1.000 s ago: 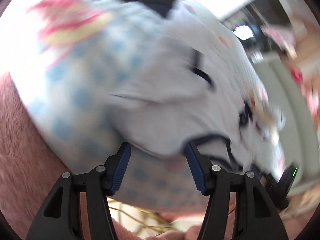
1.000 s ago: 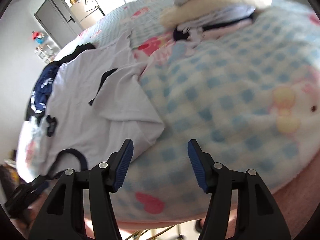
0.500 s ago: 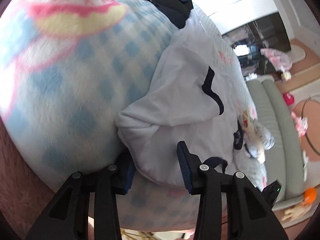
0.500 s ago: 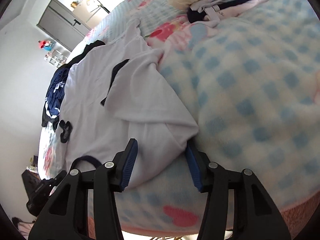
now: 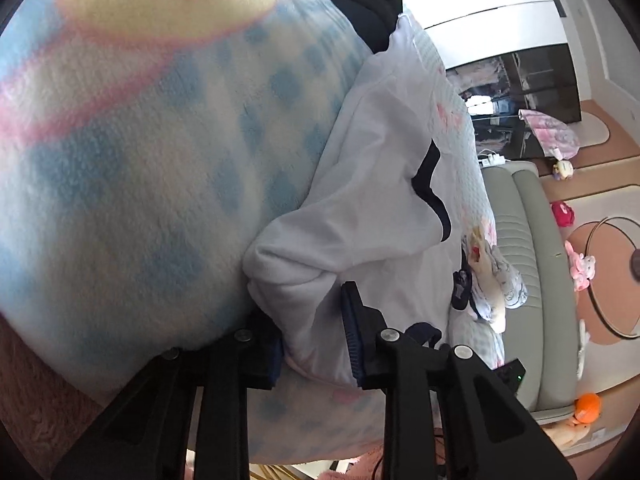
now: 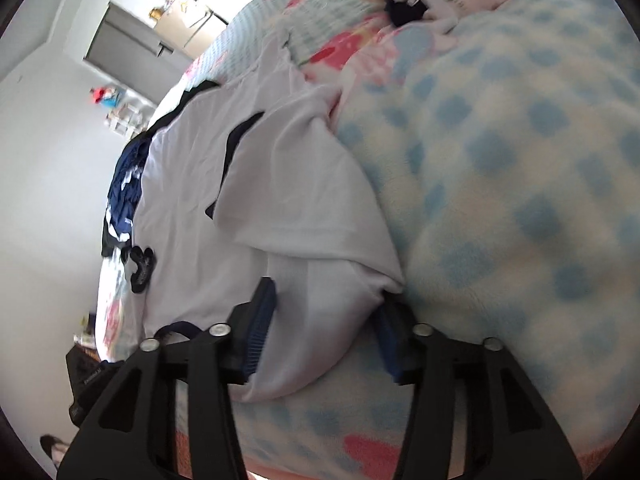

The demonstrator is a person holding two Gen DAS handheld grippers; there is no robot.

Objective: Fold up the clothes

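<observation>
While no lettering reads clearly, both grippers straddle the white shirt [image 5: 372, 184].

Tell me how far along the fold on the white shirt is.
Early. Done: one flap of the white shirt already lies folded over its body on the blanket. In hand: the left gripper and right gripper each straddle a near corner, jaws just closing, fabric between them. Left: lift and fold it; the dark clothes beyond lie unfolded.

I see a white shirt [image 5: 372, 200] with navy trim at my twelve o'clock, on a blue-and-cream checked blanket [image 6: 520, 200] with pink and yellow motifs.
</observation>
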